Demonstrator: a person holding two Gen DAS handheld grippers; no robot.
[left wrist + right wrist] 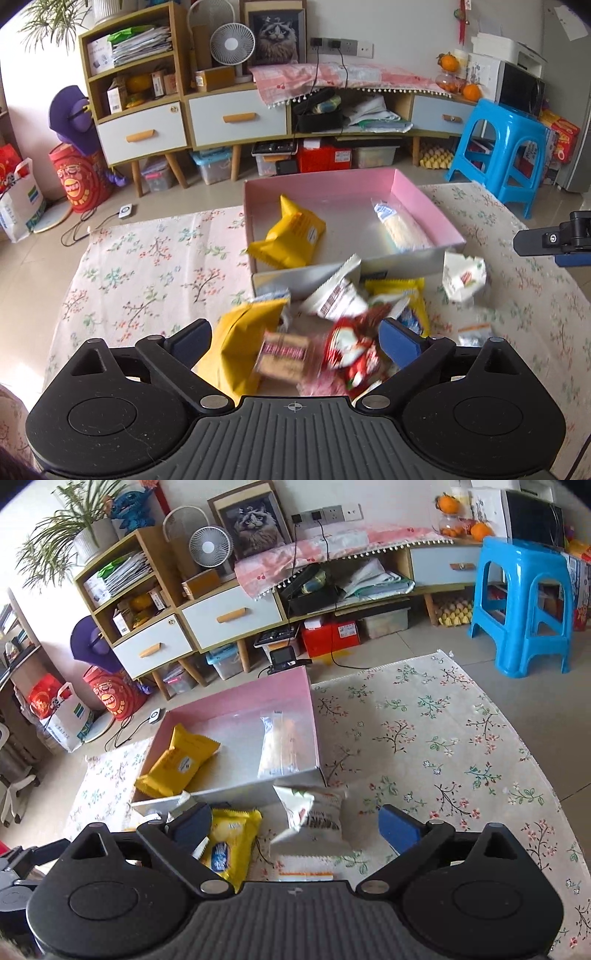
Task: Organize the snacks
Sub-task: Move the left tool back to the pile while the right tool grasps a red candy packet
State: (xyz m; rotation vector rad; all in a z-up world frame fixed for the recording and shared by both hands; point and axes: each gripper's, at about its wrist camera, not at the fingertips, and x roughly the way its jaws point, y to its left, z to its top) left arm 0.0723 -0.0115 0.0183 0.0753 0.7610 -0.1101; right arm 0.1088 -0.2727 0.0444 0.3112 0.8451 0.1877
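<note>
Nearest the left wrist camera, the left gripper stands with its blue pads spread wide and pressing on nothing. A loose heap of snack packets lies between and just beyond them on the floral tablecloth. From left to right the heap holds a plain yellow bag, a blurred packet of sandwich biscuits and a red and white wrapper. Behind these sit a white packet with dark bands and a yellow packet. Off to the right a white packet with a red label lies alone on the cloth

Beyond the heap is the pink-lined box, its near wall touching the pile. Inside, a yellow packet with a white label lies at the left and a long clear packet of pale biscuits at the right, its long axis running away from the camera

In the right wrist view the right gripper is also spread wide and empty. Just inside its left pad lies a yellow packet with a blue emblem. A white packet with dark lettering sits centred between the pads, its long axis running across the opening, and an orange-edged white packet lies just below it. The same box lies ahead and to the left

Judging by position, the right gripper is nearer the white packet, while the left gripper is nearer the heap

No lettering or brand is sharp enough to read
</note>
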